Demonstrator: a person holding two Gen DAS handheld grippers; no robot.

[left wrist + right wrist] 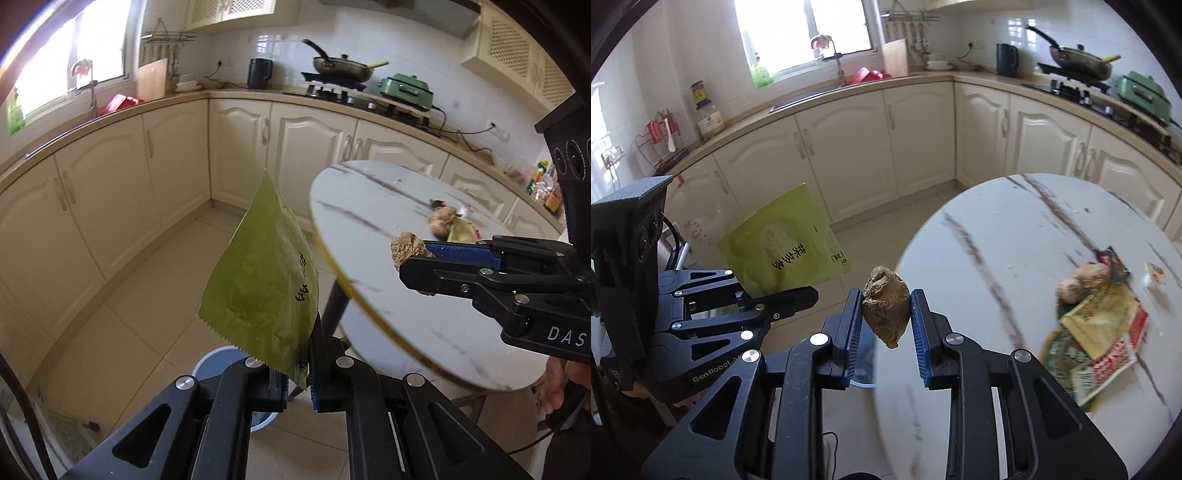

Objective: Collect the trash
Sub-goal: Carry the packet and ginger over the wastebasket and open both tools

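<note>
My left gripper (297, 363) is shut on a green wrapper (264, 284) and holds it in the air left of the round marble table (369, 258), above a pale blue bin (218, 363). The wrapper also shows in the right wrist view (786, 245), with the left gripper (809, 295) below it. My right gripper (886, 314) is shut on a brown crumpled lump (886, 304) at the table's left edge; that lump shows in the left wrist view (408, 249), held by the right gripper (413, 258). The bin is partly visible behind the fingers (866, 362).
More trash lies on the marble table (979, 240): several wrappers (1097, 332) and two brown lumps (1078, 282). Cream kitchen cabinets (177, 166) and a counter with stove and pan (340, 70) run behind. Tiled floor (147, 295) lies below.
</note>
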